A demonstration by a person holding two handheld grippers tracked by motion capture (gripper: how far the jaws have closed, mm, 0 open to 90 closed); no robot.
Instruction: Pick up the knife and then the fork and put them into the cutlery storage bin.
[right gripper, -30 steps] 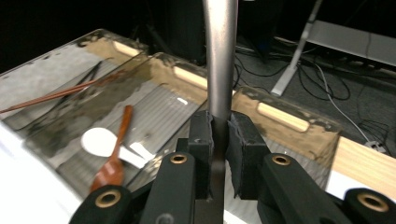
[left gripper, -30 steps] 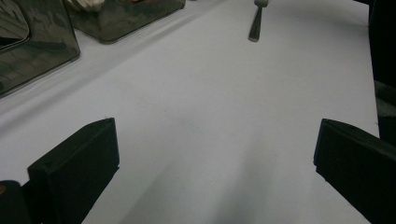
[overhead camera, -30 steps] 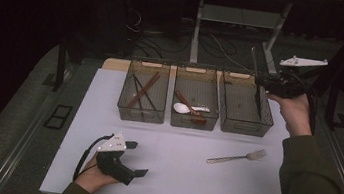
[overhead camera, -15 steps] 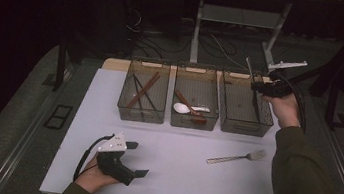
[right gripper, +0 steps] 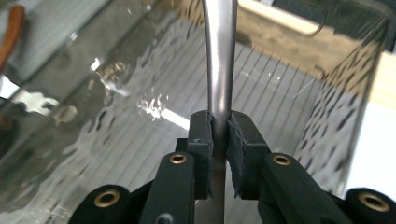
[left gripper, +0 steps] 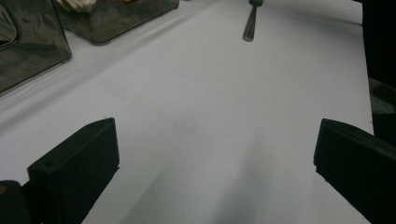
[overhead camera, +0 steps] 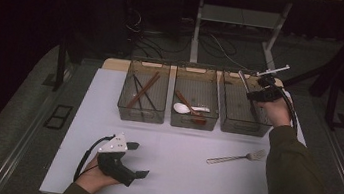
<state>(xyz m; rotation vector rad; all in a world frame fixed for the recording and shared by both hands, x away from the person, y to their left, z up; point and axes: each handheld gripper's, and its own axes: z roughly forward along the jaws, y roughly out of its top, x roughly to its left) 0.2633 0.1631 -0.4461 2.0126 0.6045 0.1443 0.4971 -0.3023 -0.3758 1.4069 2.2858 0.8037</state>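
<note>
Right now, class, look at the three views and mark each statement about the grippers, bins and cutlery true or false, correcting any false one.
1. The right gripper is clamped on a metal utensil handle. True.
2. The fork lies inside the middle bin. False: it lies on the white table, in front of the bins.
3. The left gripper holds a spoon. False: its jaws stand wide apart with nothing between them, low over the table.
4. The white spoon lies in the middle bin. True.
5. The right gripper is over the left bin. False: it is at the right bin; the left bin holds chopsticks.
</note>
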